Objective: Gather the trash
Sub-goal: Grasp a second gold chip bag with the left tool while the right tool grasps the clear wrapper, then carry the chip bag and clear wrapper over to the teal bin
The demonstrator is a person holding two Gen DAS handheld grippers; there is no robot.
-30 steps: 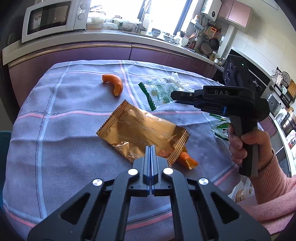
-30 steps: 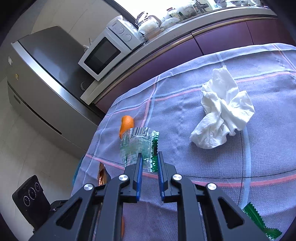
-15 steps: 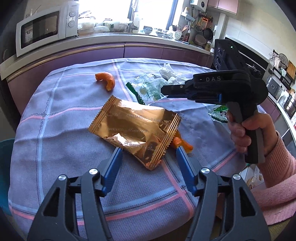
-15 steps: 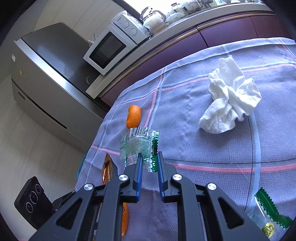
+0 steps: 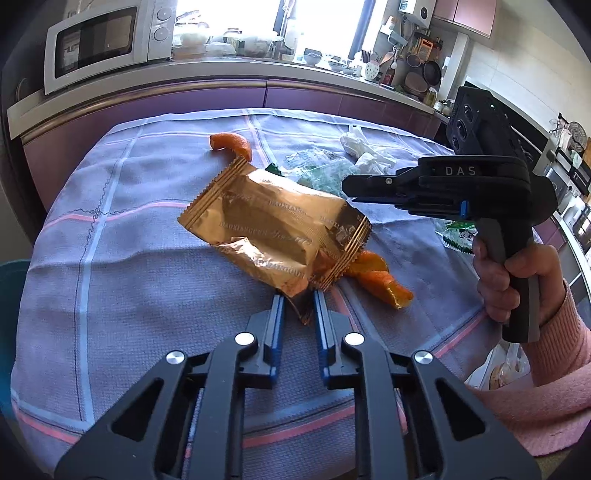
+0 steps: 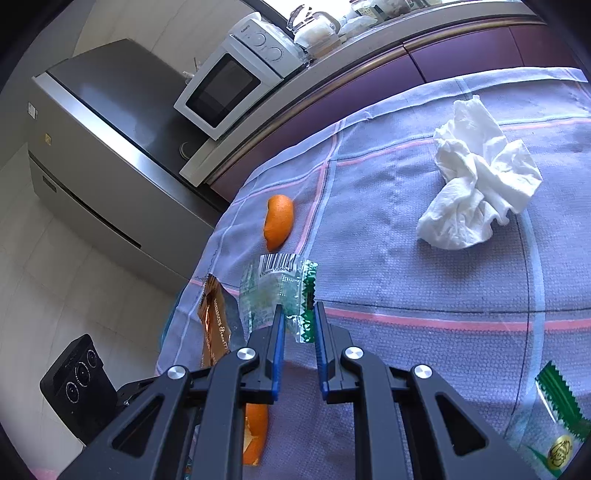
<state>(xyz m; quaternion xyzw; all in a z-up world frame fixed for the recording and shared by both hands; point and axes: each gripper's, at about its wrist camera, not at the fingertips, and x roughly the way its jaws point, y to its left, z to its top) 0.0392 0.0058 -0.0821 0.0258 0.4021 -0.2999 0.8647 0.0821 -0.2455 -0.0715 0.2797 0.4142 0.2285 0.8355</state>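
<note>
Gold wrapper (image 5: 275, 229) corner between closing left jaws; right jaws pinching clear wrapper (image 6: 277, 291) edge.

Kitchen. Bench (image 5: 122, 236) draped in lilac cloth with pink and pale blue stripes. Behind it, purple cabinet fronts (image 5: 207, 101) under pale countertop (image 5: 236, 70). White microwave (image 5: 107, 37) on countertop at left. Bright window (image 5: 325, 22) above, daylight flooding in. Utensils and pans (image 5: 424, 70) hung at right corner, pink wall cupboard (image 5: 465, 14) overhead. Steel-grey fridge (image 6: 110, 155) beside microwave. Pale tiled floor (image 6: 74, 295).
</note>
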